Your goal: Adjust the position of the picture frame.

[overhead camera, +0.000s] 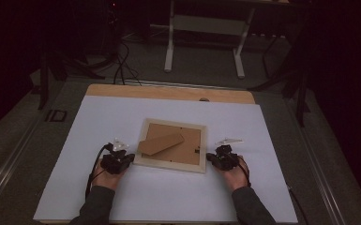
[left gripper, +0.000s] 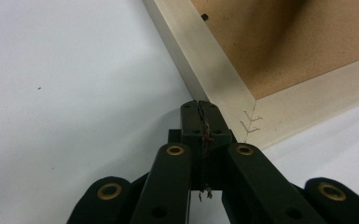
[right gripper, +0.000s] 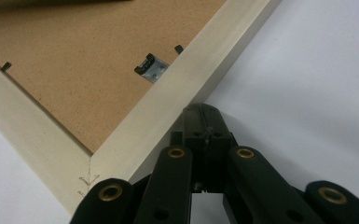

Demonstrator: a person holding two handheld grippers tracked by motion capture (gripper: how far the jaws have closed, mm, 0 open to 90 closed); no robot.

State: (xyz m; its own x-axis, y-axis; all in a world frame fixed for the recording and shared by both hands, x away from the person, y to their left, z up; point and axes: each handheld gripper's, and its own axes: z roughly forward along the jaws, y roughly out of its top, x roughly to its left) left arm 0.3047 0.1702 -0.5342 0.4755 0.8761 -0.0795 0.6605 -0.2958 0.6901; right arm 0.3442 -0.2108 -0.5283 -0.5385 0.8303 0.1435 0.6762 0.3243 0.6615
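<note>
Picture frame (overhead camera: 171, 146) lies face down near the middle of the white sheet on the table (overhead camera: 122, 91), brown backing board up, its fold-out stand (overhead camera: 161, 144) resting flat on the board. Back side up likely because the work concerns the backing: small black tabs (right gripper: 179, 48) and a metal hanger clip (right gripper: 152, 68) sit along the inner edge.

Left tool (overhead camera: 117, 160) sits at the frame's near-left corner, jaws closed with nothing between them, tips against or just beside the outer edge (left gripper: 200, 106). Right tool (overhead camera: 223, 157) mirrors it at the frame's near-right side, jaws also shut and empty, tips at the outer edge of the rail (right gripper: 200, 111); actual contact is hard to confirm. Closed tips on opposite sides look like bracing or squaring the frame, not grasping.

Room: white sheet is bare all around the frame, widest toward the near edge and to the left. Far of the frame, a strip of bare wood, then the table edge. The frame sits slightly rotated, so pushes from either side could spin it.
</note>
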